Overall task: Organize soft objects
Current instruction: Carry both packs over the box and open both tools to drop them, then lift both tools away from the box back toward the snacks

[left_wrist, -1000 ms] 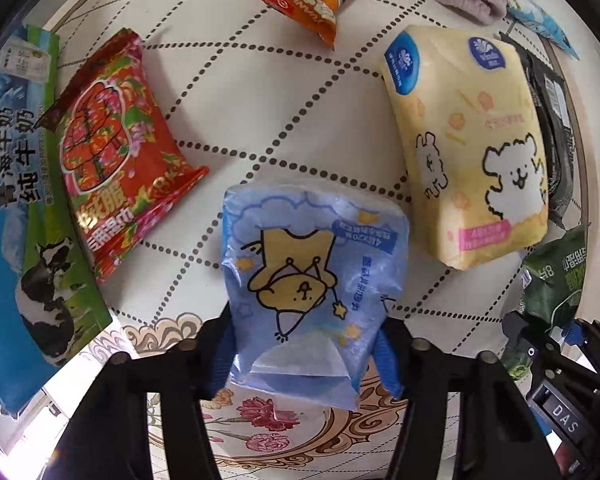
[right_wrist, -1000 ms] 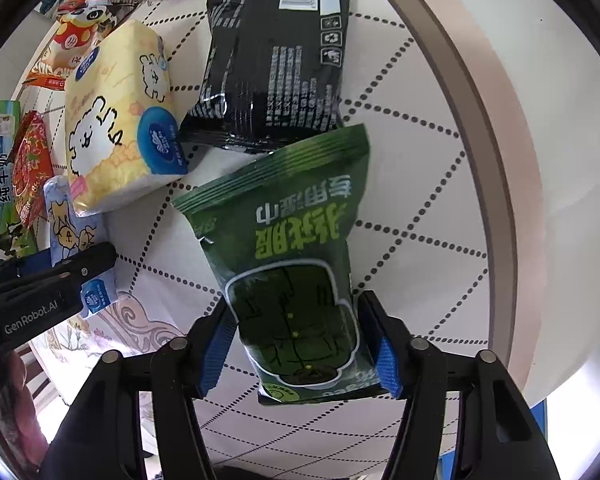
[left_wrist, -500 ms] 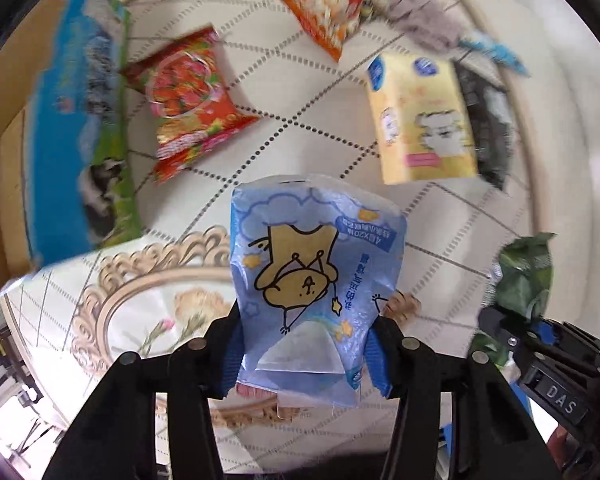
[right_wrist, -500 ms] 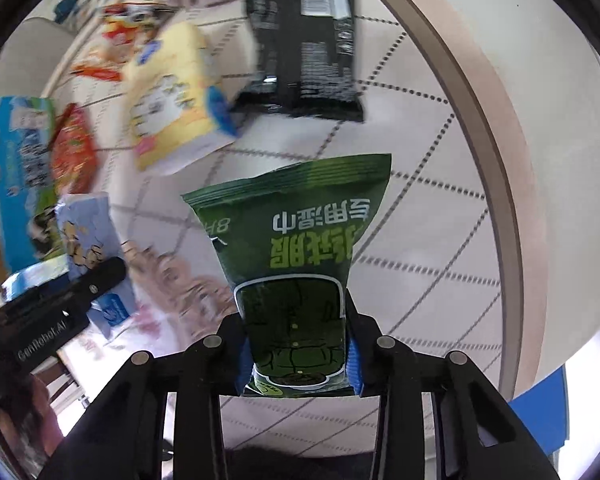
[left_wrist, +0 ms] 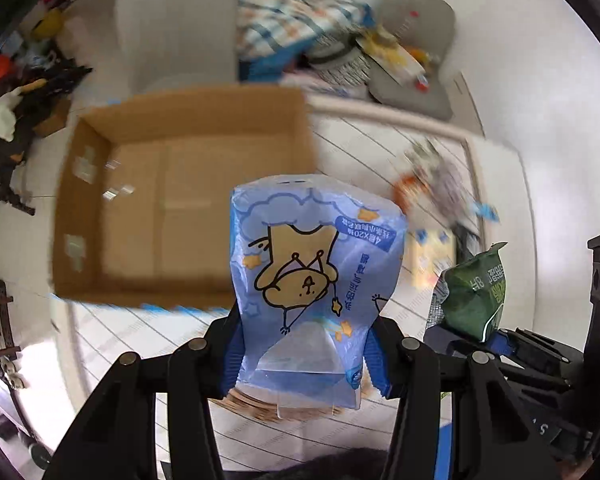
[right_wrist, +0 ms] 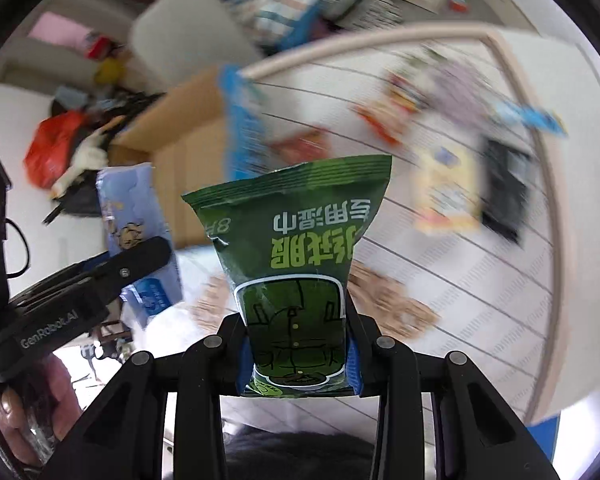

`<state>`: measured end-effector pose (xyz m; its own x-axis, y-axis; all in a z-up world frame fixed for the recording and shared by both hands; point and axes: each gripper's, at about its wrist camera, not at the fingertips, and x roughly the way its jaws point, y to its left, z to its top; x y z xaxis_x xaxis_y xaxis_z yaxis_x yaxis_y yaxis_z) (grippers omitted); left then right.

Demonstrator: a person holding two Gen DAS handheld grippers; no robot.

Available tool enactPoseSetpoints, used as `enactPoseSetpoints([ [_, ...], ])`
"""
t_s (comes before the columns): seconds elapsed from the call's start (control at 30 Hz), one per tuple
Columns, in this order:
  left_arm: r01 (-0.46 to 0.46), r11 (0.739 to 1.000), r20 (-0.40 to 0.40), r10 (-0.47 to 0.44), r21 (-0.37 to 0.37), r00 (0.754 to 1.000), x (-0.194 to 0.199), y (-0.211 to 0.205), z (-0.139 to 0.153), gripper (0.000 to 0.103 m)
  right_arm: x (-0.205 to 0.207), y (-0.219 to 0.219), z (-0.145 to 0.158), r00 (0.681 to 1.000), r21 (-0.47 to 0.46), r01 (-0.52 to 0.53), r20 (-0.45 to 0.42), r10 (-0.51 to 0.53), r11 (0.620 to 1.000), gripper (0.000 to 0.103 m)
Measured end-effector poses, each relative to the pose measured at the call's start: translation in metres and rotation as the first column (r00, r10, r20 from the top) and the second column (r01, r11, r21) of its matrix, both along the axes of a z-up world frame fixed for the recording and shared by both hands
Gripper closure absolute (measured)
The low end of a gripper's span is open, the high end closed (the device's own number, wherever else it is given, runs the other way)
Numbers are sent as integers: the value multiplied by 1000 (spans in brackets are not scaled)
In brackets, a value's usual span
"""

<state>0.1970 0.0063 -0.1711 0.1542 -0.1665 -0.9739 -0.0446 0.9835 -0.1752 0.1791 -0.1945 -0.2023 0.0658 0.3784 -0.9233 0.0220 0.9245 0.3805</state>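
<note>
At the far left of the left wrist view an open cardboard box (left_wrist: 184, 196) sits on the floor beside the patterned mat (left_wrist: 384, 152), its flaps up and its brown bottom showing. Nearer and to the right, the left gripper (left_wrist: 302, 354) is clamped on the lower part of a blue tissue pack (left_wrist: 312, 276) with a cartoon bear, which stands upright between the blue-padded fingers (left_wrist: 233, 354), held off the mat with the box behind its left side. Further right on the mat lie a blurred orange snack bag (left_wrist: 410, 192) and a yellow tissue pack (left_wrist: 430, 256), well apart from the box. At the right edge the green wet-wipe pack (left_wrist: 474, 290) shows, raised in the other tool.

In the right wrist view the left gripper (right_wrist: 140, 258) appears at the left with the blue tissue pack (right_wrist: 136, 216) in its grip, the box (right_wrist: 184, 168) behind it. In the middle the right gripper (right_wrist: 298, 364) is closed tight on the bottom of the green wet-wipe pack (right_wrist: 296, 264), upright and clear of the mat (right_wrist: 480, 292). To the right, blurred, lie the yellow tissue pack (right_wrist: 446, 192) and, just beside it, a black packet (right_wrist: 506, 188).
</note>
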Motion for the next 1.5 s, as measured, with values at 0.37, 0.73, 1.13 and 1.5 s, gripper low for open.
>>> enactPoseSetpoints([
  [0.37,-57,998,-121,56,3,991,102,128,-89,55,121,168,-51,997,-72,-70,-33,68,995,65],
  [0.73,-31,998,-239,17,-58,971,146,151,-156,55,185,220,-147,991,-162,-86,-114,68,983,65],
  [1.13,-27,999,-256,20,-23,966,155,157,-170,28,206,238,-170,988,-184,-123,-113,103,975,23],
  [1.5,-16,999,-155,21,32,988,119,172,-134,5,177,236,-139,990,-253,-128,-81,111,959,12],
])
